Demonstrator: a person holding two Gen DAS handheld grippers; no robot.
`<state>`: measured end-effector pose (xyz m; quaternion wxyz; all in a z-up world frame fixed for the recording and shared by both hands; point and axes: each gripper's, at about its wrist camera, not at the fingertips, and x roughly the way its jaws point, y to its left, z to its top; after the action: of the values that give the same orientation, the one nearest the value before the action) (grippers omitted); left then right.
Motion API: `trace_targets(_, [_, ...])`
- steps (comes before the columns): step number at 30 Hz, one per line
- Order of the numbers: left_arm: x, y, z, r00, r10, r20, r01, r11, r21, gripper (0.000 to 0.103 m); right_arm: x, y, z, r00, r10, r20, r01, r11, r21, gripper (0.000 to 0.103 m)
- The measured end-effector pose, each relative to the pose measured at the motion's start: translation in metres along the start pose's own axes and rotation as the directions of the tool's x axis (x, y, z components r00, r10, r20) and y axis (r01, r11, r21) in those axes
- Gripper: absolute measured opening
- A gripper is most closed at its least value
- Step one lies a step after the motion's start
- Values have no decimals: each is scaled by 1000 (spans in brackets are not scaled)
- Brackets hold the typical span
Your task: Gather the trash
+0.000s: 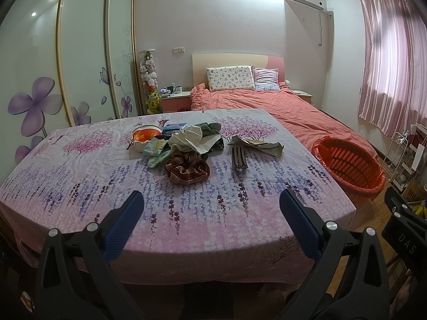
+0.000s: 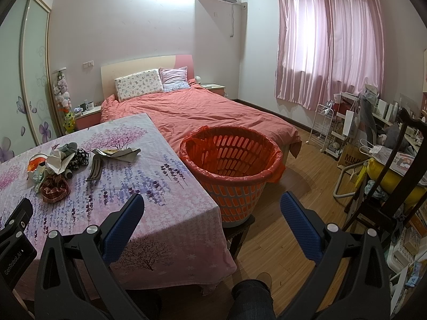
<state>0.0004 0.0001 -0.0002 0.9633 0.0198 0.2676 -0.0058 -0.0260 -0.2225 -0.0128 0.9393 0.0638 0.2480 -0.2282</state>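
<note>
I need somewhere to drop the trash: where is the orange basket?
The orange basket stands on a low stool just off the table's right edge, before the bed's foot; the left wrist view shows it far right.

Left gripper (image 1: 210, 208) gapes over the table (image 1: 240, 226), trash pile (image 1: 184, 144) ahead.

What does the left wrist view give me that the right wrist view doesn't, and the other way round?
Only the left wrist view shows the table's whole left side and the blue packet behind the trash pile. Only the right wrist view shows the basket's stool, the wooden floor, the cluttered desk area and the person's knee. Both show the trash pile, the checked cloth, the grey clip, the orange basket, the bed, and each view's own hand-held gripper open and empty.
</note>
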Motion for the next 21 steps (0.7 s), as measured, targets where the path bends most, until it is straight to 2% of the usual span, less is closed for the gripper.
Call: trace_targets(21, [0,0,0,1000,-1,-1,1,1000,-1,99,1,0,-2,1000,0,-1,0,1000,0,101])
